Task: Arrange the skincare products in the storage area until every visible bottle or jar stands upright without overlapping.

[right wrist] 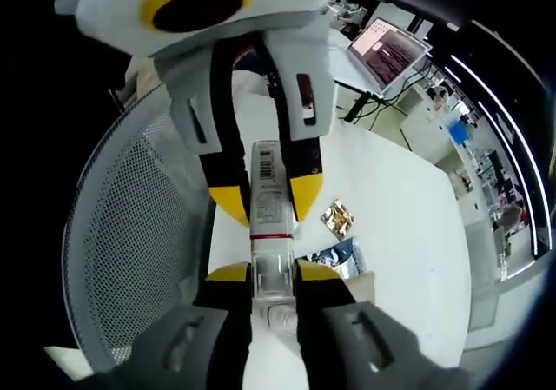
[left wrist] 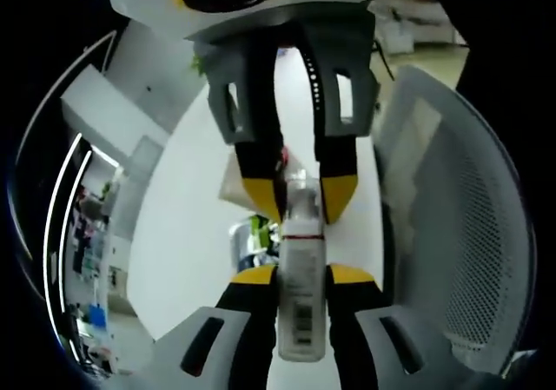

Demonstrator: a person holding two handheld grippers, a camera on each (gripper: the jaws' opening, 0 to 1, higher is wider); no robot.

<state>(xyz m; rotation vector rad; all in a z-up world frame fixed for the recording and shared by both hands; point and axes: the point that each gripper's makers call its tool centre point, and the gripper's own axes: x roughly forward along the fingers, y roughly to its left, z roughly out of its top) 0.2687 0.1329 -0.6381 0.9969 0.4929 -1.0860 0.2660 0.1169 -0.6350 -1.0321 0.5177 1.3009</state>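
Both ends of one white bottle (left wrist: 301,277) are clamped, by left gripper (left wrist: 301,273) and right gripper (right wrist: 264,273); one grip should be released before it is stood upright.

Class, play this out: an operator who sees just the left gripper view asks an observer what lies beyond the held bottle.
Operator: What lies past the white bottle?
Observer: A gold foil packet lies on the white table.
Operator: Anything else out there?
Observer: A laptop stands open farther off, its screen lit.
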